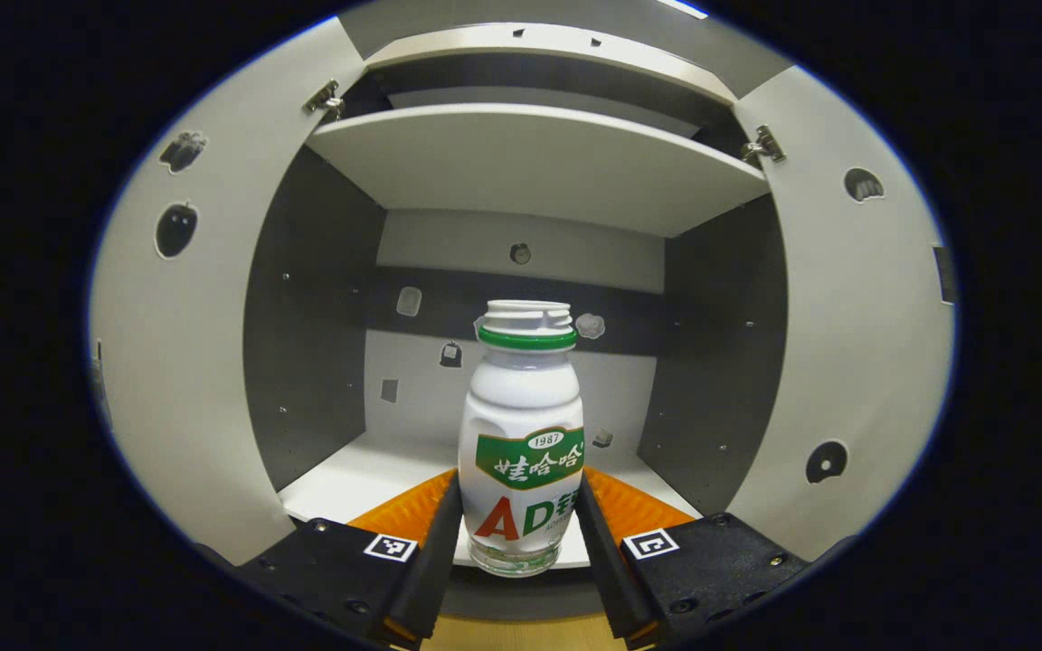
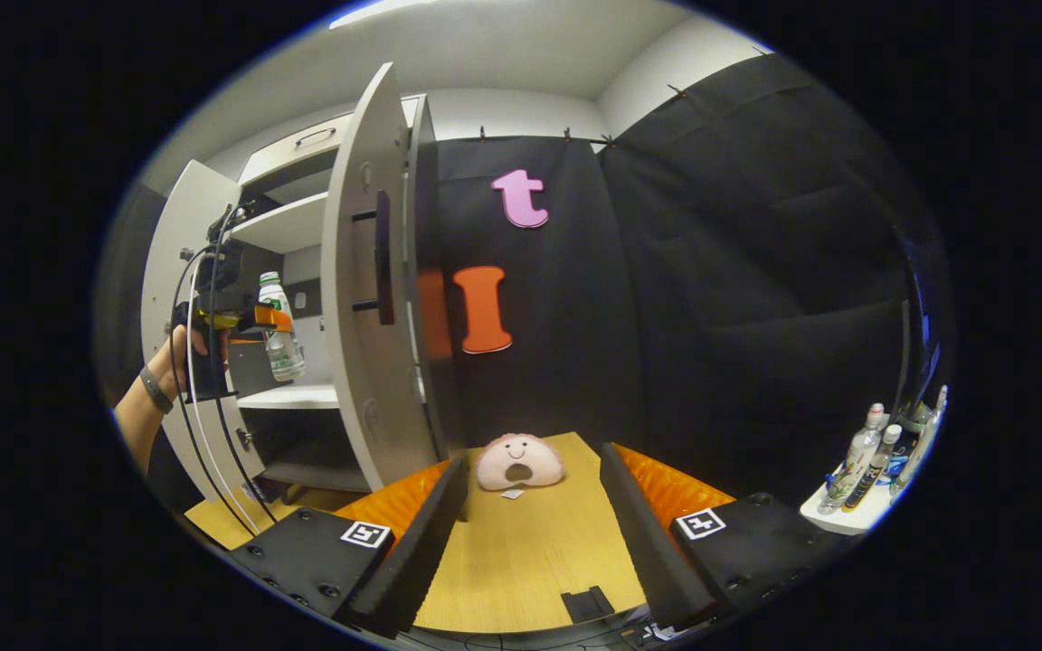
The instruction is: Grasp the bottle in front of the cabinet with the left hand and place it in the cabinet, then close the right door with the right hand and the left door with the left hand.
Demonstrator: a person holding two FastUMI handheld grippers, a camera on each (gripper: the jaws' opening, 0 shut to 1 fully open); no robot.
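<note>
Left gripper [image 1: 519, 529]: the jaws are closed on the lower body of the bottle [image 1: 522, 443], one finger pressing each side. The bottle stands upright between them, white with a green neck ring and a green and red label, its clear base visible below the fingers. It is held at the front opening of the cabinet [image 1: 539, 163], above the front edge of the lower shelf [image 1: 367, 475]; whether its base touches that shelf cannot be told. An upper shelf [image 1: 530, 158] spans the compartment overhead. The left door [image 1: 186, 362] and the right door [image 1: 856, 344] both stand open to either side, each carrying small stickers.

Right gripper [image 2: 535, 533]: the jaws stand wide apart with nothing between them, held above the wooden worktop [image 2: 530, 542]. A pink plush toy [image 2: 519, 461] lies on the worktop ahead of the fingers. In the right gripper view, a hand [image 2: 179, 353] holds the left gripper at the open cabinet, well off to the side. Several bottles stand on a white tray [image 2: 851, 515] at the far edge.
</note>
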